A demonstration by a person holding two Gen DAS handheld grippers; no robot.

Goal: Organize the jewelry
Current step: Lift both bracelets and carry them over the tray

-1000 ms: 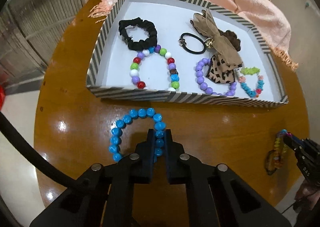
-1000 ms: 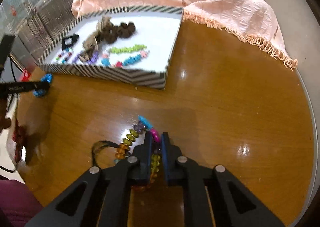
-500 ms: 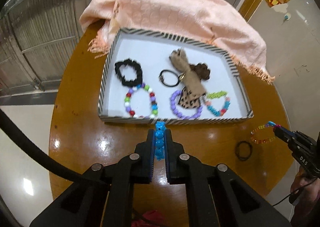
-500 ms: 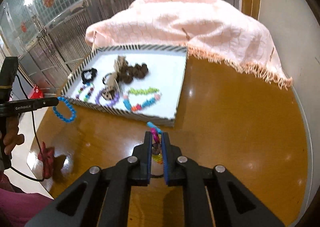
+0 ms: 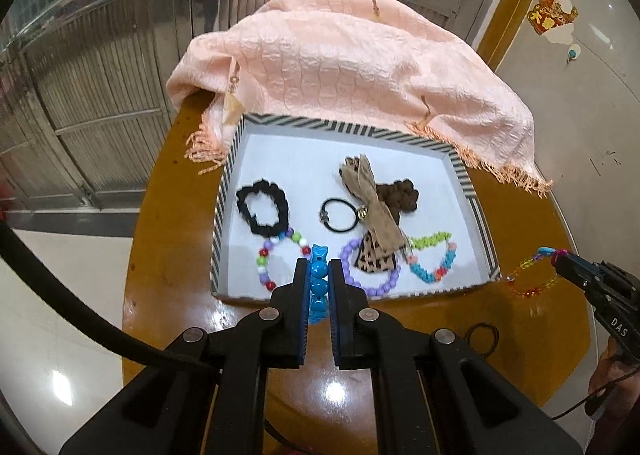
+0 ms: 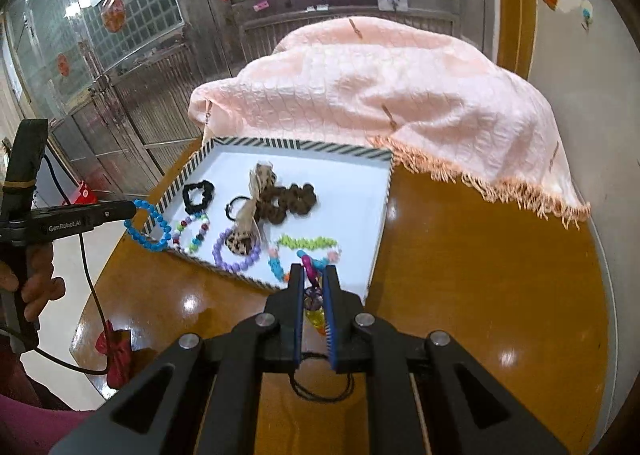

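The left gripper [image 5: 319,275] has its fingers clamped on a bracelet of round blue beads [image 5: 319,287], held in the air above the near edge of the striped-rimmed white tray [image 5: 468,175]; the right gripper [image 6: 312,287] has its fingers pinched on a bracelet of clear multicoloured beads [image 6: 313,297], likewise lifted above the round brown wooden desk [image 6: 480,275]; a thin black hair tie [image 5: 484,337] lies on the desk near the tray; a peach fringed cloth [image 5: 360,63] is draped behind the tray.
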